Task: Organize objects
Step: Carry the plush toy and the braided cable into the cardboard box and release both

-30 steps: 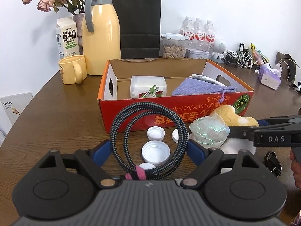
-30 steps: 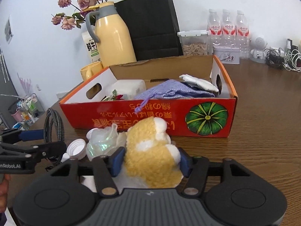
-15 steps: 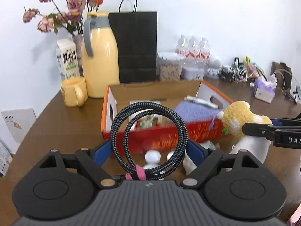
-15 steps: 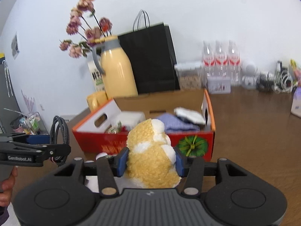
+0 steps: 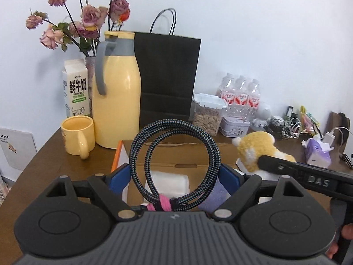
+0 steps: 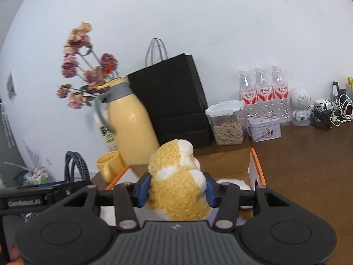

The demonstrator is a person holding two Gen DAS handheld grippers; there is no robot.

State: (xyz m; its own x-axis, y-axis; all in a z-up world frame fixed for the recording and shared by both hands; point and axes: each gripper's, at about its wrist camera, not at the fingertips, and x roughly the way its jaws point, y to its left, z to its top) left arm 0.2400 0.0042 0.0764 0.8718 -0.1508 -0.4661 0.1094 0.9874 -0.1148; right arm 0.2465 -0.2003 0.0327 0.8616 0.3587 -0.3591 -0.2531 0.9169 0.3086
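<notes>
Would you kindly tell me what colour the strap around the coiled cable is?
Pink: the strap binds the black-and-blue braided cable; the left wrist view shows it best.

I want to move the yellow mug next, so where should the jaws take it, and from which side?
Judging by its pose, take the yellow mug by its handle. The mug stands upright and the handle loop faces the camera in the left wrist view, so come level from the near side, one jaw through the loop. The thermos crowds its right.

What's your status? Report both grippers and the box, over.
Left gripper shut on coiled cable. Right gripper shut on plush toy. Both held above cardboard box. Nothing blocking the drop.
</notes>
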